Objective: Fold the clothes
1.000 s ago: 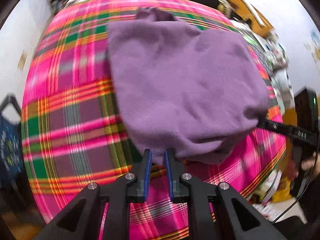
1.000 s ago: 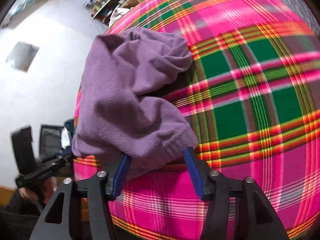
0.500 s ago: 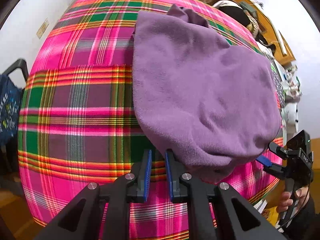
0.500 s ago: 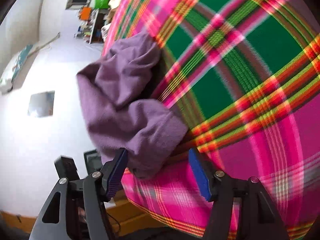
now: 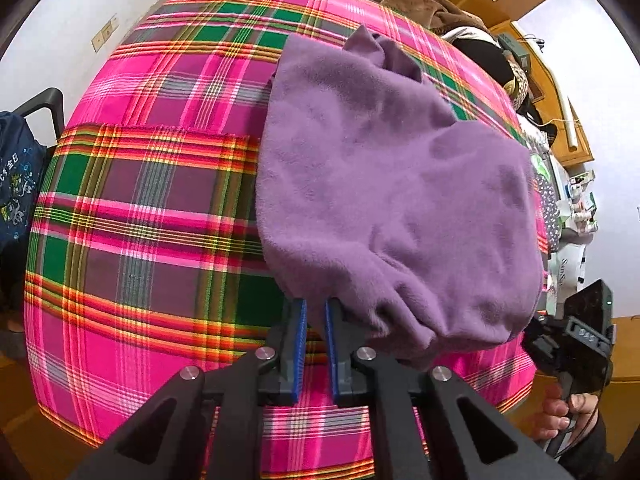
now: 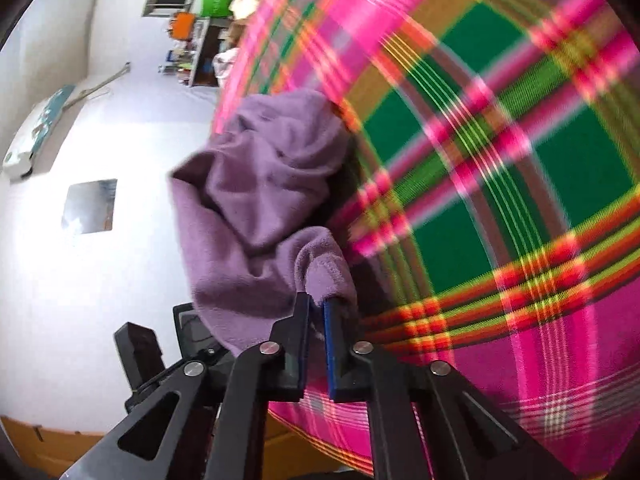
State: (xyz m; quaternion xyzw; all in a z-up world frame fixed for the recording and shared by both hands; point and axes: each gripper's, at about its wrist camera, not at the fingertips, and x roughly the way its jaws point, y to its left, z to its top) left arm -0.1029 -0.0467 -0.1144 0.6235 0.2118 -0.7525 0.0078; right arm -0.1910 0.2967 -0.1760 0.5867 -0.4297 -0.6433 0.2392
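Just ahead of the left gripper (image 5: 315,308), a purple fleece garment (image 5: 392,200) lies bunched on a pink, green and orange plaid cloth (image 5: 140,208) that covers the work surface. Its near hem falls at the fingertips: the blue pads (image 5: 301,332) stand close together and are closing, and the hem edge reaches into the narrow slot at their tips; whether they already pinch it cannot be told from this view. Fleece spreads away and to the right of this gripper, with a small peak of fabric at the far end.

Right gripper (image 6: 317,306): jaws closing, pads nearly together, and a rolled fold of the same garment (image 6: 260,216) is clamped between the tips. From there the fleece rises up and to the left in deep folds, partly lifted off the plaid cloth (image 6: 520,184), which is motion-blurred on the right side of that view.

Right of the left gripper, at the cloth's edge, the other tool's black body is visible, with a hand (image 5: 560,412) gripping its handle. Beyond the far end of the cloth lies a heap of brown blankets and other clothes (image 5: 416,4). White wall on the left; a dark blue patterned bag (image 5: 16,184) hangs by it.
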